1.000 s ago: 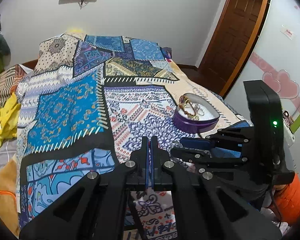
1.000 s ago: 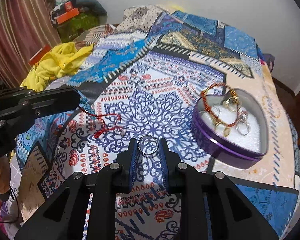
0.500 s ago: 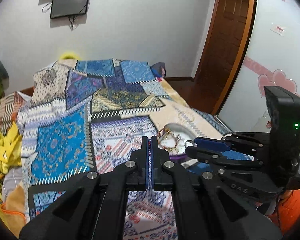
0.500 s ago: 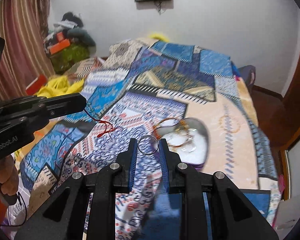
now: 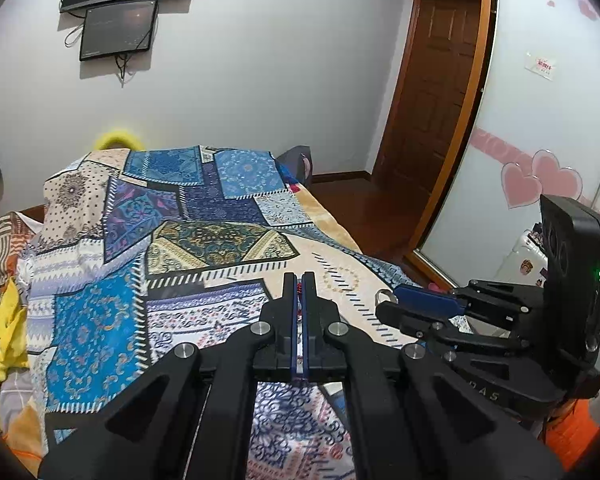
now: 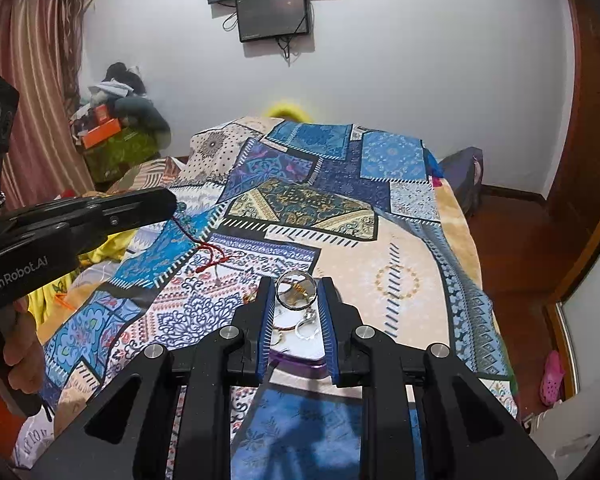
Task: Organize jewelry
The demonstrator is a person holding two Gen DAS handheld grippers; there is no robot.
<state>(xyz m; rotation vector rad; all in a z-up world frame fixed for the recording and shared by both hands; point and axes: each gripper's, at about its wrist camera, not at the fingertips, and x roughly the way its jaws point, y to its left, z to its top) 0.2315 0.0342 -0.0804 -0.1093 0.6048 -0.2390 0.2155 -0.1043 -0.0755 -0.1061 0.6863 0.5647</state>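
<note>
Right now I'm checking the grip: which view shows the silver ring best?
The right wrist view: the silver ring sits face-on between the right gripper fingertips. The left wrist view shows only its edge at that gripper's tip.

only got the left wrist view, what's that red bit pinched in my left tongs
Observer: A red cord bracelet. It hangs from the left tongs over the bedspread.
Operator: where's the box, not seeing it
Observer: The purple tin lies just below the right tongs, which grip a silver ring.
Operator: anything in it yet
Observer: Yes, silver pieces show between the tongs.
</note>
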